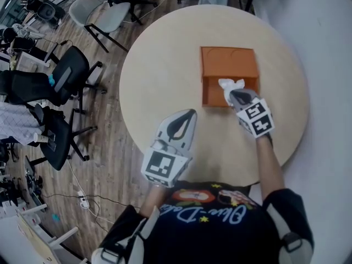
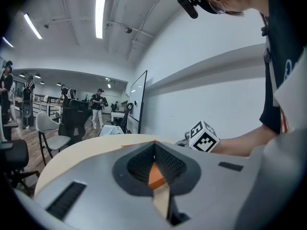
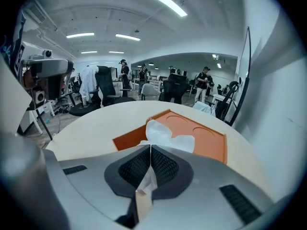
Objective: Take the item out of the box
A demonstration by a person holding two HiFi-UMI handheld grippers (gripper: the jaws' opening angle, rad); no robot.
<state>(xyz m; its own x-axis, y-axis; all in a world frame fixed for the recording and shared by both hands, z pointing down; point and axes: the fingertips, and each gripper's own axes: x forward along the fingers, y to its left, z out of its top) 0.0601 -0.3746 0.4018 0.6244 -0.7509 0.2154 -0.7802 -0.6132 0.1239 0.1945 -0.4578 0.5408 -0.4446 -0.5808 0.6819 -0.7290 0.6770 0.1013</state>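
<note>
Between the pressed-together jaws of our right claw (image 3: 149,148) we hold a crumpled white piece of thin wrapping (image 3: 165,137), pinched by its near edge while the rest billows just ahead, over the near right corner of the shallow orange cardboard box (image 3: 206,140). Beneath claw and box lies the round pale wooden table (image 1: 159,76). Off to that claw's left, apart from the box, our left claw (image 2: 154,147) hangs over the table, jaws closed on nothing.

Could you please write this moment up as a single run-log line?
right gripper: shut on white item at orange box | left gripper: shut, empty, over table
</note>
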